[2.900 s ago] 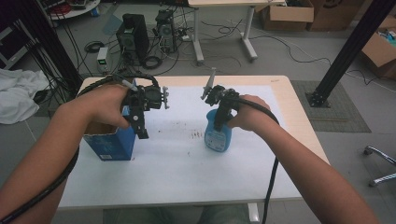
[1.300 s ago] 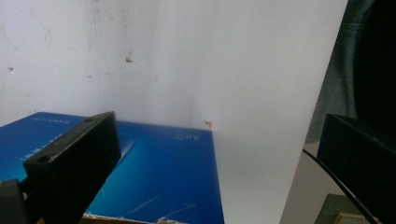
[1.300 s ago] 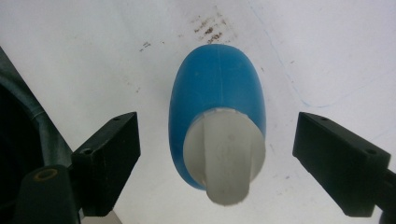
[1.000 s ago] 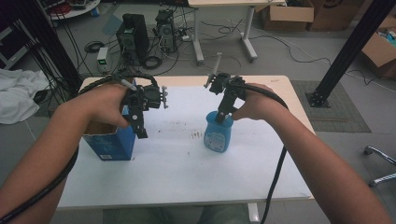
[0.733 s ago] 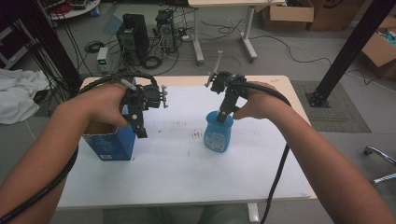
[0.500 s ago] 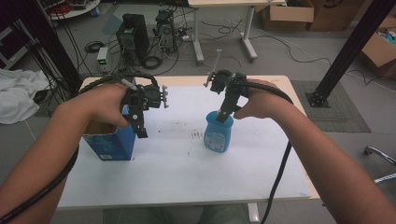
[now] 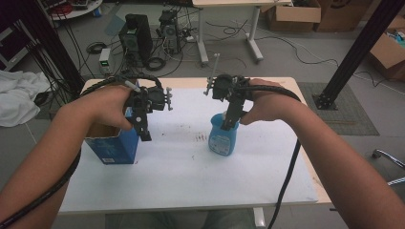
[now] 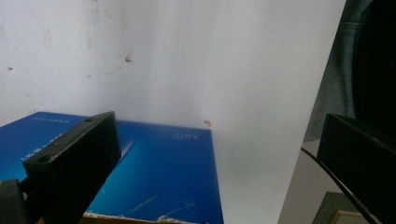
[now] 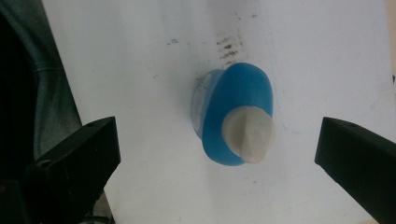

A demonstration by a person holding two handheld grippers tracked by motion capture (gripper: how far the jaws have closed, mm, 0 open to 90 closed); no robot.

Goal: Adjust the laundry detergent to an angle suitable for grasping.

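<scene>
A blue bottle (image 7: 223,139) with a white cap stands upright on the white table (image 7: 191,181), right of centre. My right gripper (image 7: 230,125) hangs just above its cap, pointing down. Its jaws have just been opening and now stand wide; in the right gripper view the bottle (image 9: 236,116) sits below and between them, untouched by my right gripper (image 9: 215,158). At the table's left stands an open blue carton (image 7: 113,148). My left gripper (image 7: 144,134) points down at the carton's right wall. In the left gripper view the carton (image 8: 159,172) lies under my open left gripper (image 8: 215,158).
Small dark stains (image 7: 200,138) mark the table between carton and bottle. Beyond the far edge the floor holds computer towers (image 7: 136,36), cables and a desk leg (image 7: 253,28). A black post (image 7: 356,52) rises at the right; white cloth (image 7: 16,98) lies at the left.
My right gripper has opened off the bottle's cap and risen slightly; the bottle stays upright where it was. The left hand and the carton have not moved.
</scene>
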